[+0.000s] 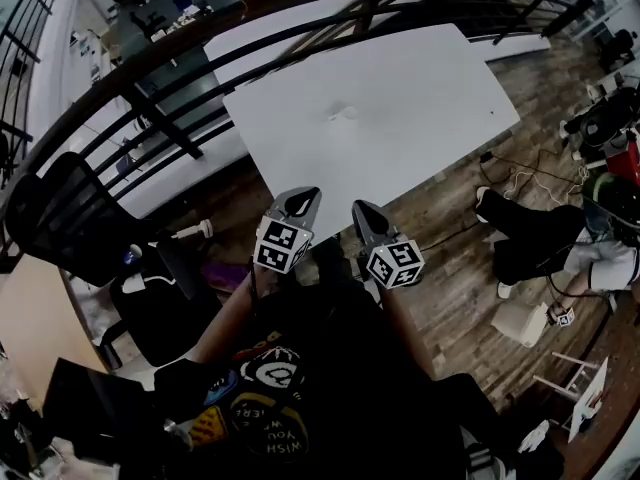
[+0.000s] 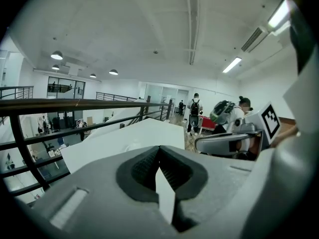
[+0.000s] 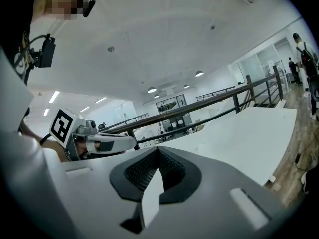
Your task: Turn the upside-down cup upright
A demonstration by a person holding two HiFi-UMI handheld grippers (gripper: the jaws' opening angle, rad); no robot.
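The cup is only a small pale shape in my head view, sitting alone near the middle of the white worktop. It is too small and washed out against the surface for me to tell which way up it stands. Nothing touches it, and both claws are well apart from it, down by the worktop's near edge. The left claw and the right claw are side by side with a gap between them, tips pointing toward the worktop, each with its marker cube just behind the tip. In the left gripper view the left claw has its dark ribbed pads pressed together with nothing between them, and the worktop shows beyond the tips. The right gripper view shows the same for the right claw: jaws together and empty. A dark curved railing runs past the worktop's far side. To the right, on the wooden floor, a person in dark trousers sits. A black chair stands at the left.
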